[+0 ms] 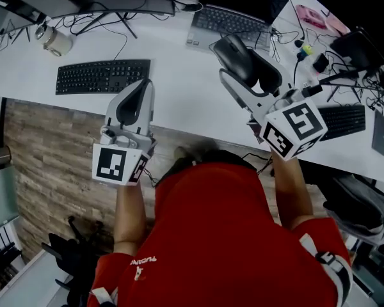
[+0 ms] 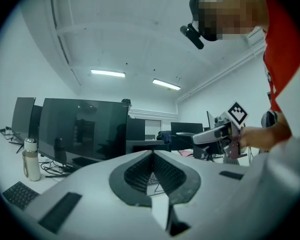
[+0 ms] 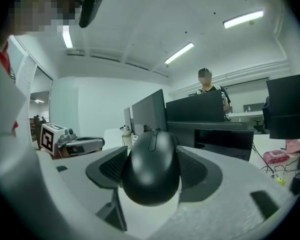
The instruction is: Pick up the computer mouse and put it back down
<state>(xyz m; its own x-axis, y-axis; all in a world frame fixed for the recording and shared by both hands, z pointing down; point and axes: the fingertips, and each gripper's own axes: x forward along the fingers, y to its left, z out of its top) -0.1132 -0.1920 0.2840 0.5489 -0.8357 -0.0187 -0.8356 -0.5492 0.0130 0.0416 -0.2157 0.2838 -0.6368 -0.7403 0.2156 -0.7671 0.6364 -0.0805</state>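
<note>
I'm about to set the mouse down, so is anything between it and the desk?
Nothing visible does. The black computer mouse, clamped in the fingers of the right gripper, hangs over bare white desk; the black keyboard lies off to the left, the grey laptop behind. The patch right underneath is hidden.

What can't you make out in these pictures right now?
Mouse underside: faces away in both the head view and right gripper view.
Mouse's sides: covered by the right gripper fingers.
Keyboard at right: partly behind the marker cube, head view.
</note>
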